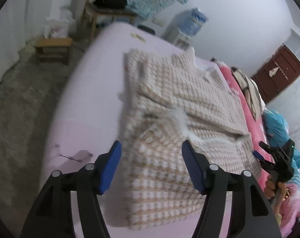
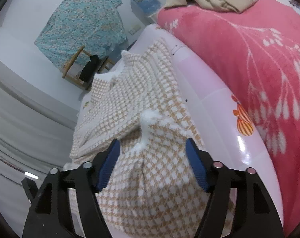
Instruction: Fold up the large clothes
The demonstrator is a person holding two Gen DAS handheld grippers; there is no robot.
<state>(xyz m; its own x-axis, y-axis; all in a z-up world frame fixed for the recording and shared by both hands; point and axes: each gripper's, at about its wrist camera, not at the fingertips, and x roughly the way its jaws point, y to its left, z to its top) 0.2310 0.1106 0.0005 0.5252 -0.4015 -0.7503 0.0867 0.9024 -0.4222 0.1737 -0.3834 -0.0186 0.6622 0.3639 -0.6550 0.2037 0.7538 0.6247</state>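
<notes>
Checked garment (image 1: 179,99) lies spread on the pale pink worktop (image 1: 86,103), partly folded, white fluffy trim showing at the fold. Left tongs (image 1: 151,148) spread wide above its near edge, pads clear of the cloth. Right tongs (image 2: 152,146) likewise spread over the garment, gripping nothing. Pink blanket (image 2: 249,59) lies beside the worktop.

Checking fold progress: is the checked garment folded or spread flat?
Partly folded: the checked garment has a layer doubled over itself on the pink table.
</notes>
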